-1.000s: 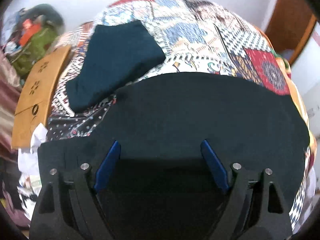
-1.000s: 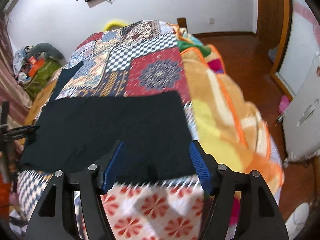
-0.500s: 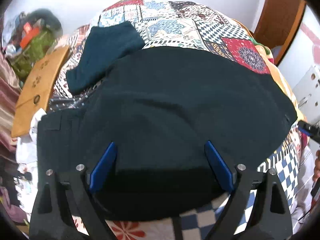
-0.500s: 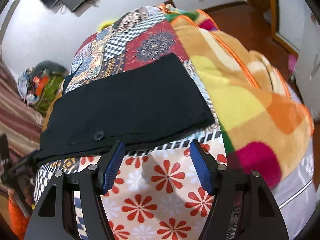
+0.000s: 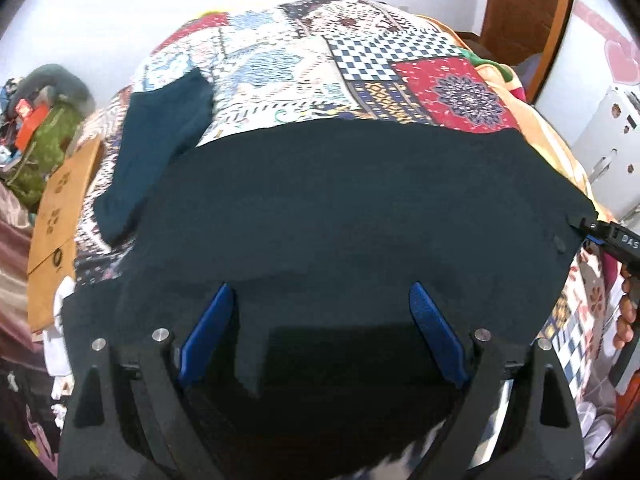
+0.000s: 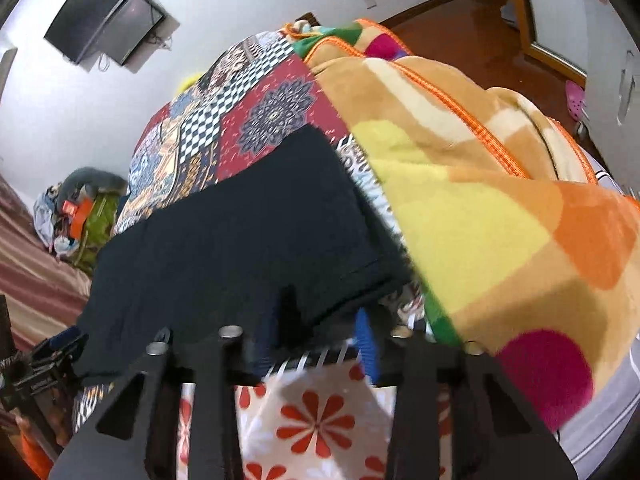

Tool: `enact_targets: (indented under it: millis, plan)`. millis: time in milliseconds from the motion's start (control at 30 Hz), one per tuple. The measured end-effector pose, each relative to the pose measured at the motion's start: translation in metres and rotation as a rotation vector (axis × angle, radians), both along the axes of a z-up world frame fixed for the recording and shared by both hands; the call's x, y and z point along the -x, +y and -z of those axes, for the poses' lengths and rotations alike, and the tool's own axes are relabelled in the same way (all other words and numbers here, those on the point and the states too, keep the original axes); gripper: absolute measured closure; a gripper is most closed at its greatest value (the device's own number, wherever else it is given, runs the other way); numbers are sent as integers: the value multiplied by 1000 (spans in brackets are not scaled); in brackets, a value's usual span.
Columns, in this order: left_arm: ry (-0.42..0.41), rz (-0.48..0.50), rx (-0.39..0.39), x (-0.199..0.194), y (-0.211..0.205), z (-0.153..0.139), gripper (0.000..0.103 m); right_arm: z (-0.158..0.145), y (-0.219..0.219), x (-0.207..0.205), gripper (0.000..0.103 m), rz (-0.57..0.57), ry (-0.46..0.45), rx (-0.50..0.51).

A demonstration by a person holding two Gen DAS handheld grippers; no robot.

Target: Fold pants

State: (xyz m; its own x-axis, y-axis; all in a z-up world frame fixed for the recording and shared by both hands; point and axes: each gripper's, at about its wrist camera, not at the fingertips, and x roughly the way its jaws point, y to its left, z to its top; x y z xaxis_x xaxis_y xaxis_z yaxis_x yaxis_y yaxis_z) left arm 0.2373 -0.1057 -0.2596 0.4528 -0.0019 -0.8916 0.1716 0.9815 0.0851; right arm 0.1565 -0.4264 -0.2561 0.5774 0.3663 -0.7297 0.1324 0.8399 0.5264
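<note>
Pants (image 5: 352, 216) lie spread under both open hand-held grippers.

Black pants (image 5: 352, 208) on a multicoloured patchwork bedspread (image 5: 320, 68); blue-padded claw (image 5: 320, 340).

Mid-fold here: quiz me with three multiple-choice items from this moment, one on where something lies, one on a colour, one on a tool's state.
1. Where does the small folded dark teal garment lie relative to the black pants?
A. Beyond their far left edge, on the patchwork bedspread
B. On top of the fleece blanket
C. On the floor

2. What colour are the pads of the left tool?
A. Red
B. Blue
C. Green

3. How does the left tool stand?
A. Shut on the pants
B. Open, over the pants
C. Out of view

Key: 1 A, it rests on the spread next to the pants; 2 B, both pads show blue; 3 B, the fingers are wide apart.
</note>
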Motion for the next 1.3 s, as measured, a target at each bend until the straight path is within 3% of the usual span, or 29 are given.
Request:
enact_targets:
  millis: [267,533,867,967,1300]
  plan:
    - [34,61,31,-22,-24,-3,12,-17,-4,-12,94,-4,-44,28]
    - [-43,52,55,-15,-12,-33,12,-82,17,-12,95,-67,-211,125]
    - [-155,-12,128,13,40,-72,12,-158,74,-23,96,-176,-385,126]
    - [-171,-27,190,26,59,-80,12,-171,92,-30,96,-214,-402,100]
    - [-229,-164,235,61,132,-81,9,-198,184,-33,96,-397,-439,125]
